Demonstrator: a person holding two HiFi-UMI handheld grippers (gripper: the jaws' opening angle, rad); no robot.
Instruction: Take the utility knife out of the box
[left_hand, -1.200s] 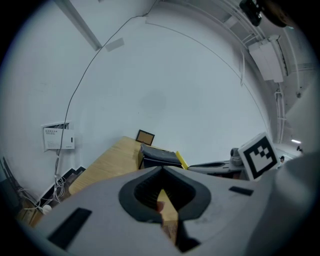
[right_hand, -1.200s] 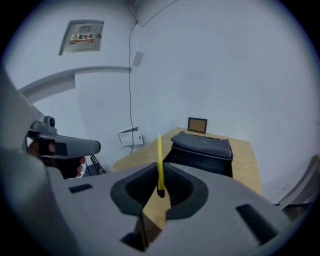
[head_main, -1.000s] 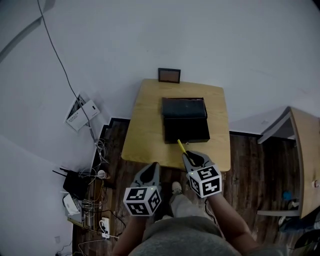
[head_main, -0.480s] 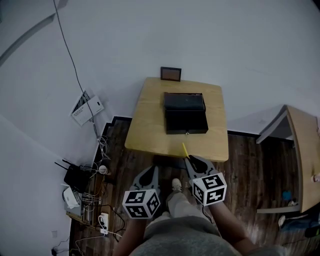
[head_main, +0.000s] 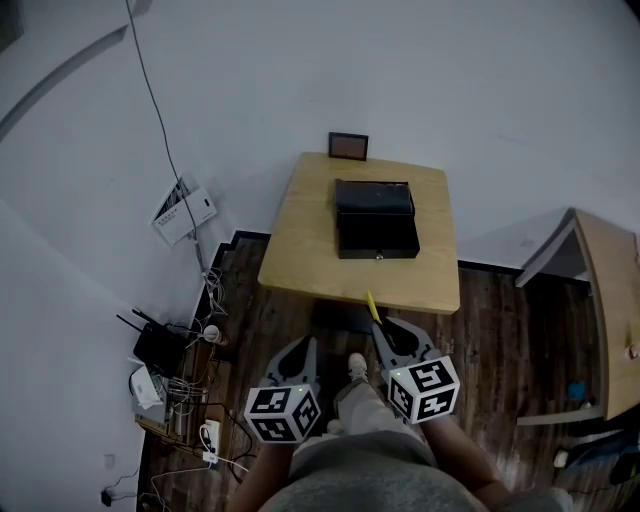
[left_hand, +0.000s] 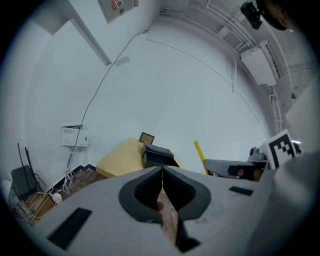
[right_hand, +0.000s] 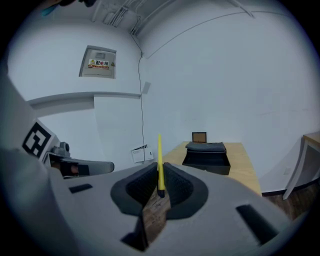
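Observation:
The yellow utility knife (head_main: 372, 306) sticks out forward from my right gripper (head_main: 379, 326), which is shut on its lower end. In the right gripper view the knife (right_hand: 159, 157) stands upright between the jaws. The black box (head_main: 376, 232) sits open on the wooden table (head_main: 305, 240), well ahead of both grippers. My left gripper (head_main: 304, 346) hangs beside the right one over the dark wood floor, with its jaws shut and nothing in them. The left gripper view shows the box (left_hand: 158, 155) and the knife (left_hand: 200, 156) off to the right.
A small framed picture (head_main: 348, 146) leans at the table's far edge. Routers and tangled cables (head_main: 160, 355) lie on the floor at the left, under a white wall box (head_main: 183, 212). Another wooden desk (head_main: 608, 300) stands at the right. My legs are below the grippers.
Both grippers have drawn back from the table, the right one still carrying the knife. The table and box now lie farther ahead.

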